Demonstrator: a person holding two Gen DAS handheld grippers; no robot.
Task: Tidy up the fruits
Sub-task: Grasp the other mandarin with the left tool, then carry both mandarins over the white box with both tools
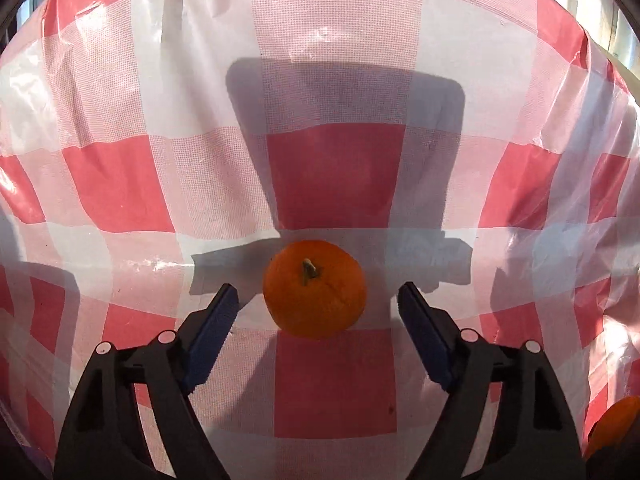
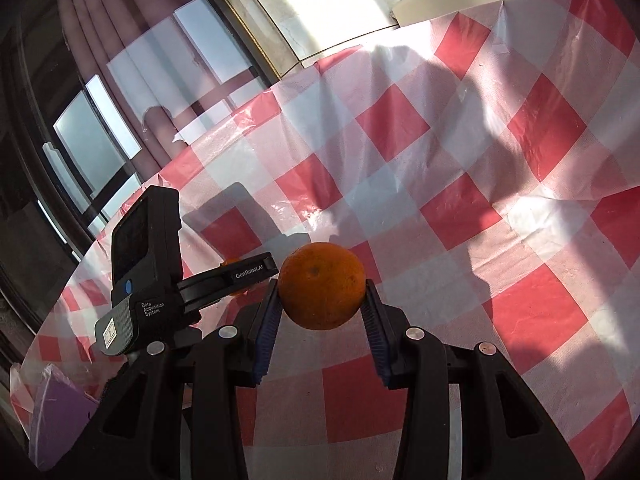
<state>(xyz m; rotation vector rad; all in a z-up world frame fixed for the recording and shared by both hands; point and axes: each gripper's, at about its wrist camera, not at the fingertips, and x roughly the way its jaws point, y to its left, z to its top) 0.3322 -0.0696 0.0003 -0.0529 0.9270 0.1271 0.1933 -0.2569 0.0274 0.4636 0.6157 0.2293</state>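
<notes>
In the left wrist view an orange with a stem (image 1: 315, 289) lies on the red-and-white checked tablecloth (image 1: 336, 80). My left gripper (image 1: 318, 300) is open, its blue pads wide on either side of the orange and not touching it. In the right wrist view my right gripper (image 2: 320, 292) is shut on a second orange (image 2: 322, 285), the blue pads pressed against its two sides. The left gripper's body (image 2: 148, 272) shows at the left of that view, with a sliver of the first orange (image 2: 236, 276) behind its finger.
The held orange shows at the bottom right edge of the left wrist view (image 1: 618, 420). The table's far edge (image 2: 224, 128) runs along a window and pink curtain. A white object (image 2: 460, 4) sits at the far right table edge. A purple thing (image 2: 56, 412) lies bottom left.
</notes>
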